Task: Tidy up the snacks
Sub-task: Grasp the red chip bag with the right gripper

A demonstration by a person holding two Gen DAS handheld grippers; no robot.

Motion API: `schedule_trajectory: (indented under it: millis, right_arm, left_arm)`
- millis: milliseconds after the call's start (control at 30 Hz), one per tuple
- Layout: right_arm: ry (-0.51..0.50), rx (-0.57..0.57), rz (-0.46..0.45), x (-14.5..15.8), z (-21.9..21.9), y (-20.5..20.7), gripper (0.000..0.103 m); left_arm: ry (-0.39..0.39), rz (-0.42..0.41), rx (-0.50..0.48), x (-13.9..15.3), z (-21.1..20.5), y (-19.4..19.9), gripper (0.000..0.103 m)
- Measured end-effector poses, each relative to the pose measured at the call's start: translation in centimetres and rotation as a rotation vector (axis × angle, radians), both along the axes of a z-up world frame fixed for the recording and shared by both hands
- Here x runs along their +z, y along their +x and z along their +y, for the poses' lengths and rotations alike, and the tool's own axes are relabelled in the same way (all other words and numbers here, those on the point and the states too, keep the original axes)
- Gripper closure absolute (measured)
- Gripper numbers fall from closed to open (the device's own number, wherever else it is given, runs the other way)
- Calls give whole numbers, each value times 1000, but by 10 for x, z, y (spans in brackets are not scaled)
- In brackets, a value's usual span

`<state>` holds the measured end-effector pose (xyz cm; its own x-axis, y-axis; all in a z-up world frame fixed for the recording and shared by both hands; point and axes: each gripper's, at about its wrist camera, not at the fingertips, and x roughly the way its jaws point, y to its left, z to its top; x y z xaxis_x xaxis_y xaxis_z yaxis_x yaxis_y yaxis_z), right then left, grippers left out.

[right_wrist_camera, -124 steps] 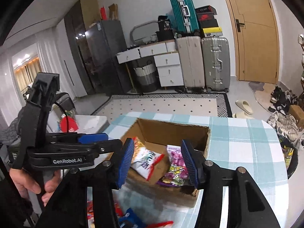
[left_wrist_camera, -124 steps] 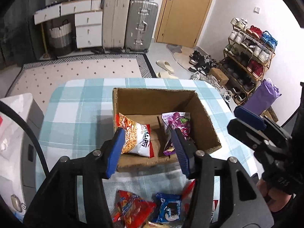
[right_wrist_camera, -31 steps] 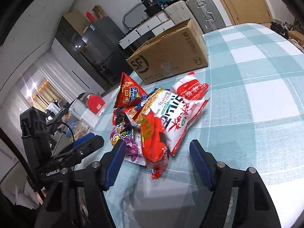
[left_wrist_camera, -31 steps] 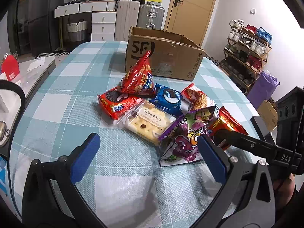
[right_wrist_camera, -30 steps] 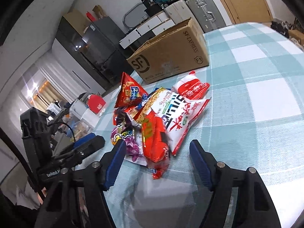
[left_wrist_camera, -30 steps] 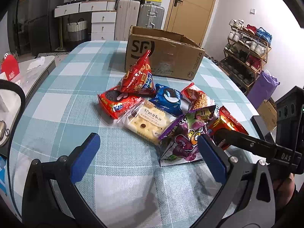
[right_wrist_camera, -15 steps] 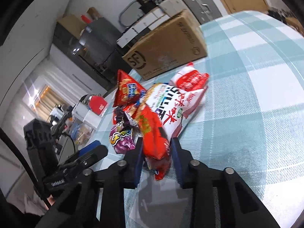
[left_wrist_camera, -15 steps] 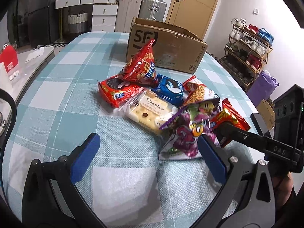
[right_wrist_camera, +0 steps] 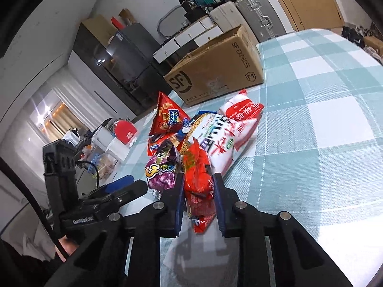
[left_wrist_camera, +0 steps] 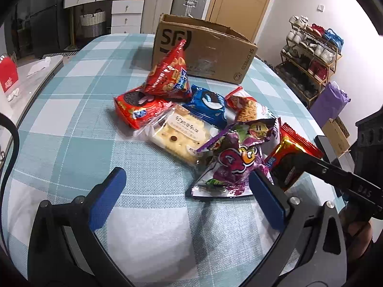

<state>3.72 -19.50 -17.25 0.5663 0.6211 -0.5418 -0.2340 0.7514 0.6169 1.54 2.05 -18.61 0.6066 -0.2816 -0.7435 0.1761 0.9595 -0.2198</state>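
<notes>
Snack pile sits mid-desk (left_wrist_camera: 71,124), with bare checked cloth at 9 and 6 o'clock; the box (left_wrist_camera: 203,47) stands at 12. Right gripper (right_wrist_camera: 198,189), angled down, has its fingers pinching a red packet (right_wrist_camera: 198,179) at the pile's near edge. Left gripper (left_wrist_camera: 186,186) hovers tilted down, fingers spread wide, beside the purple bag (left_wrist_camera: 232,165).

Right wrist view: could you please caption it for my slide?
Right tool shut on a red snack packet at the pile's edge, cardboard box behind.
</notes>
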Motion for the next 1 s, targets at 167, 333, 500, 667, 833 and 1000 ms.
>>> schedule_trajectory:
  millis: [167,333,500,667,833,1000]
  right_arm:
    - [-12,6,-8,-2,-4,-6,82]
    - [-7,33,-19,-3,-2,-8,82]
    - [10,37,-39,1,-4,-11,82]
    - [16,-26,-53,8,-20,-14,82]
    - [-1,-47,-64,10,-31,-19,82]
    - [12,-41,-65,10,-34,-23,82]
  left_arm:
    - [6,9,-18,0,-10,4,1]
    - [9,18,-27,0,-15,7,1]
    - [15,27,-34,0,-19,9,1]
    - [1,43,-52,2,-24,18,1]
    - [-37,66,-58,4,-31,30,1]
    - [-53,103,-65,-3,-39,40,26]
